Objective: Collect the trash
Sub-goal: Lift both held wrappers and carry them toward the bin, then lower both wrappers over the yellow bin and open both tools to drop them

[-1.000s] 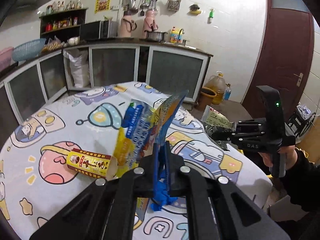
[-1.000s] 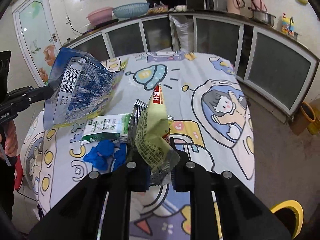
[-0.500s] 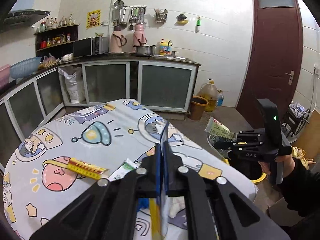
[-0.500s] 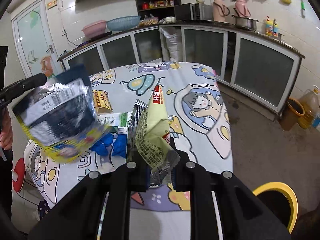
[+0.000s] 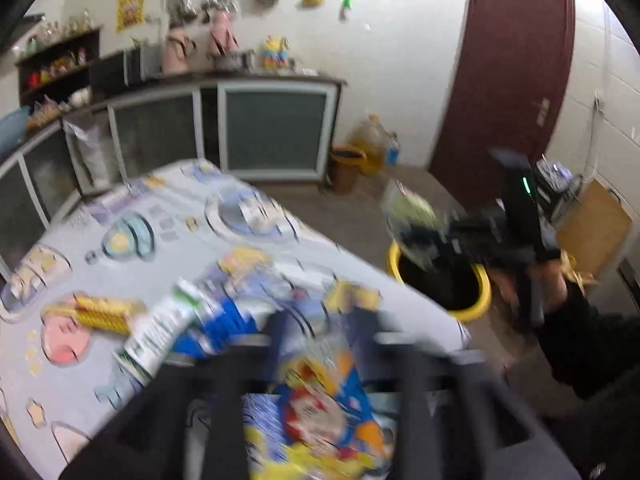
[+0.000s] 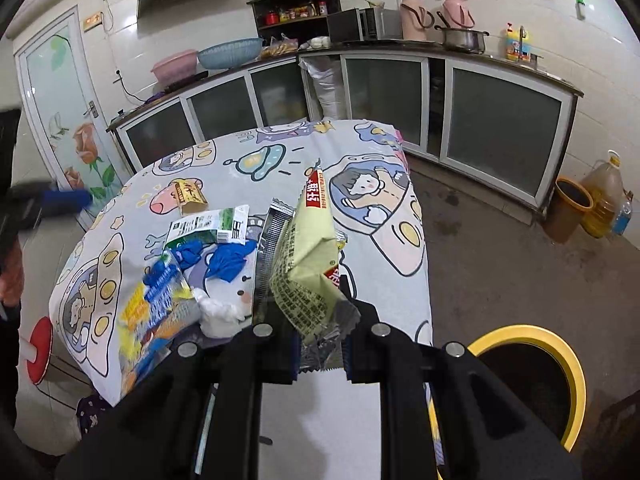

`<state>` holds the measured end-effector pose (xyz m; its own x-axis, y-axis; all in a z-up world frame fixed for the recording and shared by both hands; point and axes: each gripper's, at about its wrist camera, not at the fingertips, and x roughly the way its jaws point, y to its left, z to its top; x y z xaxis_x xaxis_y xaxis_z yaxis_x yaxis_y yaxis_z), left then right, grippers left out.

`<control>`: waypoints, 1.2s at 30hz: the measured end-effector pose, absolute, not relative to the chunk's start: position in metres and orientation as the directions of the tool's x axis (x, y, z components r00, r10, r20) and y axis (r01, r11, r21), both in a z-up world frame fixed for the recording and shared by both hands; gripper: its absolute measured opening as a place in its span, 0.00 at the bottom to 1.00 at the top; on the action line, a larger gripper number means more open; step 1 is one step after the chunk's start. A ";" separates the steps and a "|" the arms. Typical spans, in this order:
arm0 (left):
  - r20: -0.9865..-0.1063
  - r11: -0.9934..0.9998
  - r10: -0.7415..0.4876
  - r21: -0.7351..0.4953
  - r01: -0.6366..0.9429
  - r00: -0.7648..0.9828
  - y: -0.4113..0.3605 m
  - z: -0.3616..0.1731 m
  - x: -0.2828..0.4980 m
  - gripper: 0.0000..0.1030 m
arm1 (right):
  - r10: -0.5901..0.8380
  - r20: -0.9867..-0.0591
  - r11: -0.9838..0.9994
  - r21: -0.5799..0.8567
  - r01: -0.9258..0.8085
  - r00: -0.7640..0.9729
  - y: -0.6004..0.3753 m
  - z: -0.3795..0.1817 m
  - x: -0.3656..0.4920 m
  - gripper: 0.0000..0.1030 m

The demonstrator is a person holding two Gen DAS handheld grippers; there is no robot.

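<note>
My right gripper (image 6: 320, 354) is shut on a pale green snack wrapper (image 6: 308, 264) and holds it beside the yellow-rimmed trash bin (image 6: 560, 360); it also shows over the bin in the left wrist view (image 5: 416, 236). The blue and yellow chip bag (image 6: 156, 308) lies on the near table corner; in the blurred left wrist view it sits below my left gripper (image 5: 320, 320), whose fingers stand apart. On the table lie a green and white wrapper (image 6: 208, 226), blue gloves (image 6: 228, 258), a white tissue wad (image 6: 220, 314) and a yellow box (image 6: 190, 196).
The table has a cartoon-print cloth (image 6: 372, 208). Kitchen cabinets (image 6: 500, 136) line the far wall. An oil jug (image 6: 604, 196) and a brown bucket (image 6: 568, 208) stand on the floor at the right. A dark red door (image 5: 508, 80) is behind the bin.
My left gripper has opened and the chip bag has dropped onto the near table corner. The right gripper has carried the green wrapper back from the table to beside the bin.
</note>
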<state>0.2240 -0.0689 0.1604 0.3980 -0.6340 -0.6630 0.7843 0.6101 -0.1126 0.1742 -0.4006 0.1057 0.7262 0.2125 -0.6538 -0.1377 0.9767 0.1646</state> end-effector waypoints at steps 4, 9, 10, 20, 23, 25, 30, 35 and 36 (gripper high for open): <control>-0.739 0.590 -0.545 -0.001 0.808 0.397 -0.071 0.120 0.180 0.77 | 0.219 -0.653 0.975 0.171 -0.140 0.725 -0.401 0.103 0.171 0.15; -0.806 0.668 -0.364 0.124 0.733 0.468 -0.090 0.072 0.166 0.77 | 0.223 -0.658 0.975 0.165 -0.151 0.719 -0.394 0.099 0.171 0.15; -0.817 0.678 -0.350 0.116 0.726 0.458 -0.094 0.064 0.170 0.77 | 0.226 -0.660 0.974 0.167 -0.153 0.716 -0.393 0.098 0.172 0.15; -0.892 0.765 -0.250 0.056 0.642 0.376 -0.114 0.013 0.223 0.33 | 0.216 -0.654 0.976 0.157 -0.150 0.725 -0.397 0.103 0.161 0.15; -0.875 0.789 -0.299 -0.001 0.615 0.382 -0.098 0.024 0.228 0.20 | 0.211 -0.650 0.977 0.159 -0.142 0.730 -0.402 0.103 0.158 0.15; -0.860 0.783 -0.313 0.007 0.622 0.404 -0.093 0.036 0.224 0.13 | 0.210 -0.649 0.977 0.160 -0.139 0.731 -0.403 0.103 0.156 0.15; -0.822 0.797 -0.335 0.014 0.604 0.460 -0.073 0.069 0.217 0.05 | 0.217 -0.651 0.975 0.173 -0.137 0.727 -0.401 0.100 0.156 0.15; -0.773 0.808 -0.372 0.002 0.589 0.513 -0.054 0.105 0.205 0.02 | 0.229 -0.641 0.973 0.179 -0.147 0.733 -0.399 0.103 0.152 0.15; -0.763 0.808 -0.381 -0.001 0.589 0.522 -0.052 0.112 0.202 0.02 | 0.231 -0.639 0.972 0.181 -0.148 0.734 -0.400 0.103 0.151 0.15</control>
